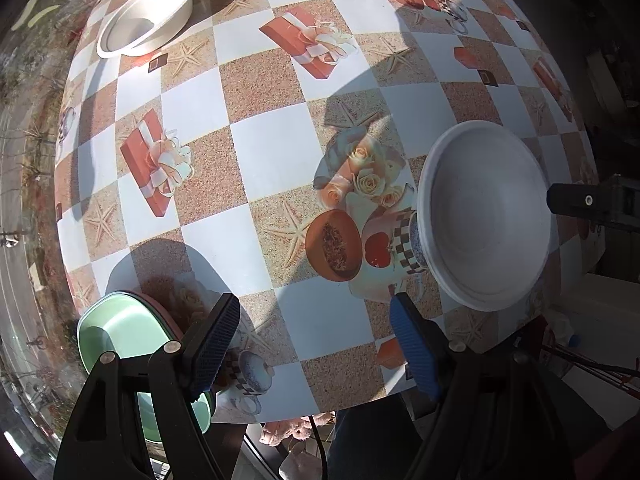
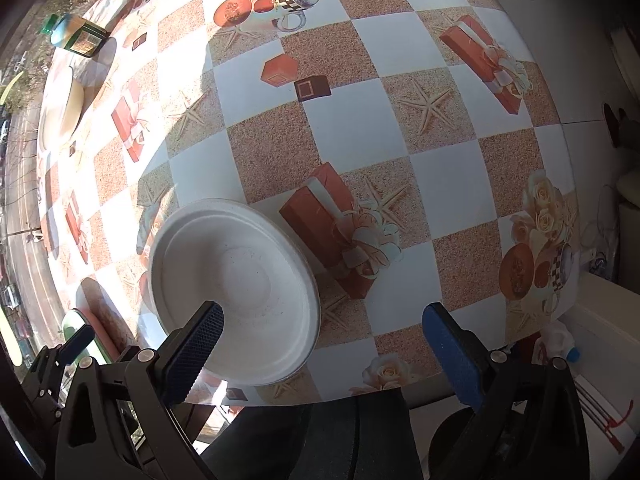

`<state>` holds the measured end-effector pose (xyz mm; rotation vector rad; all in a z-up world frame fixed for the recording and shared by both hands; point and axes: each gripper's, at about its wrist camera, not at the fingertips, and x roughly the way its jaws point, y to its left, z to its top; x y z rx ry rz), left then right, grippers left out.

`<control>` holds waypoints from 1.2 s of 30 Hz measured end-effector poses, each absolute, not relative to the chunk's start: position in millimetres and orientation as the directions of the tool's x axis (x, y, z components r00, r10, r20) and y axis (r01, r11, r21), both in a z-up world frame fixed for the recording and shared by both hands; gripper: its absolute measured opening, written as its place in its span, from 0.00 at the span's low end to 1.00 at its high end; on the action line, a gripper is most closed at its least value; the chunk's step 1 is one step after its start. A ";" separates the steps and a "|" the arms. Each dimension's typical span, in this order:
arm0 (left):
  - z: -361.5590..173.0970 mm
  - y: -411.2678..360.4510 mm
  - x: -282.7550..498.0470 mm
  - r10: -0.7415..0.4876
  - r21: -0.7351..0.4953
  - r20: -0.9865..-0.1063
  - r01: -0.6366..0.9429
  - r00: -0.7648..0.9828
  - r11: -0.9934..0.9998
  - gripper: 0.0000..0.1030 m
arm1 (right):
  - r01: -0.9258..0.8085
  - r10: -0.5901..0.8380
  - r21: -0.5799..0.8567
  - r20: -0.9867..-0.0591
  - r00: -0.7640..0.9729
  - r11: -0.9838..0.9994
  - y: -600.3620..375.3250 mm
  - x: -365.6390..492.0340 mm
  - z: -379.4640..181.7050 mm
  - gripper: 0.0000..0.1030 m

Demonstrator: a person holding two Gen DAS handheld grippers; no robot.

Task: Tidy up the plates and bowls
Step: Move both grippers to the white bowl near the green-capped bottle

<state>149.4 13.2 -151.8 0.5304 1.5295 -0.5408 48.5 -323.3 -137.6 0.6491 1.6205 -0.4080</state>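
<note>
Left gripper [image 1: 316,344]: spread wide, holding nothing, hovering over the near edge of the table.
Right gripper [image 2: 324,344]: fingers wide apart, empty, left finger [image 2: 192,354] overlapping the near rim of the white plate in view; contact impossible to tell.
White plate [image 2: 236,300]: resting flat on the checkered tablecloth [image 2: 360,120], near the table's near edge.
Green bowl [image 1: 120,336]: at the near left corner, nested on a pinkish dish [image 1: 160,308].
White bowl [image 1: 148,16]: far left, upright, well apart from the others.
Jar [image 2: 76,36]: far left, beside the white bowl.
</note>
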 end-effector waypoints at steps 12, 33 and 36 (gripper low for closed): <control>-94.5 12.2 190.4 -0.120 -0.084 -0.992 0.531 0.034 0.843 0.78 | 0.518 0.240 0.229 -0.970 0.045 0.824 -306.5 122.2 -92.0 0.97; -48.6 31.4 275.9 -0.130 -0.043 -0.968 0.367 0.215 0.929 0.78 | 0.415 0.281 0.290 -0.956 0.084 0.862 -287.2 215.6 -66.5 0.97; -46.8 38.6 299.4 -0.111 -0.029 -0.964 0.321 0.242 0.947 0.78 | 0.385 0.272 0.285 -0.958 0.089 0.878 -281.4 238.5 -65.3 0.97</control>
